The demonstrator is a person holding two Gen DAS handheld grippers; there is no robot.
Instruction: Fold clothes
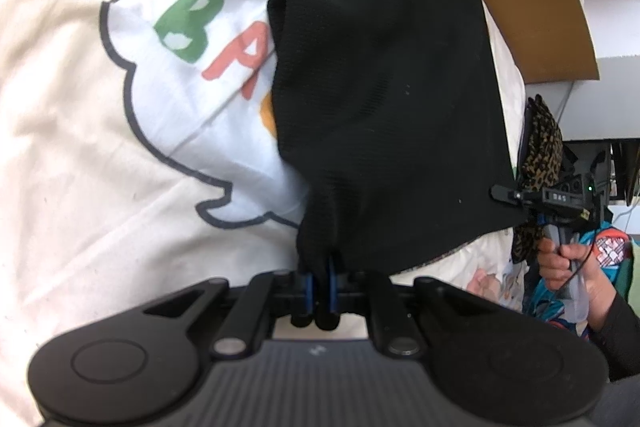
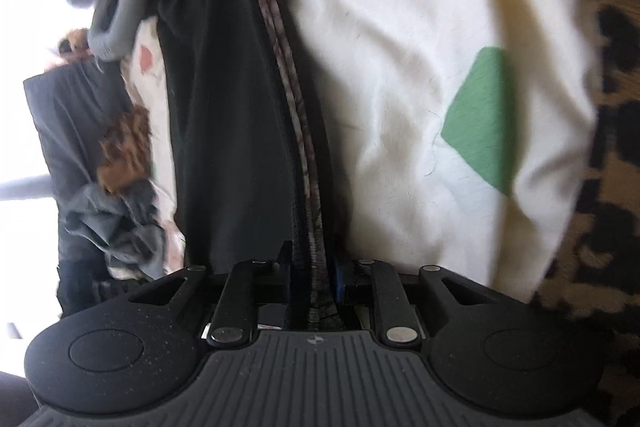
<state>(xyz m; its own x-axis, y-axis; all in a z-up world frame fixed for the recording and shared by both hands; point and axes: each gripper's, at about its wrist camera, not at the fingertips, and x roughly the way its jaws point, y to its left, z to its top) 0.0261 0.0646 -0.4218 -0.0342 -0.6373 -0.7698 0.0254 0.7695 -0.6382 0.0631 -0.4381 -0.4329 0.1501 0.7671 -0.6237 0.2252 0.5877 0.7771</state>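
Pinching one bunched corner of black knit garment: left claw, jaws clamped | right claw: clamped on its grey-trimmed hem | garment stretched between both above cream printed bedsheet

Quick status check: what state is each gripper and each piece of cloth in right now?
Left gripper: shut on a bunched corner of the black garment.
Right gripper: shut on the garment's hem.
Black garment: held at two points, spread over the bedsheet.
Bedsheet: flat, slightly wrinkled.
Leopard-print cloth: lying at the sheet's edge.
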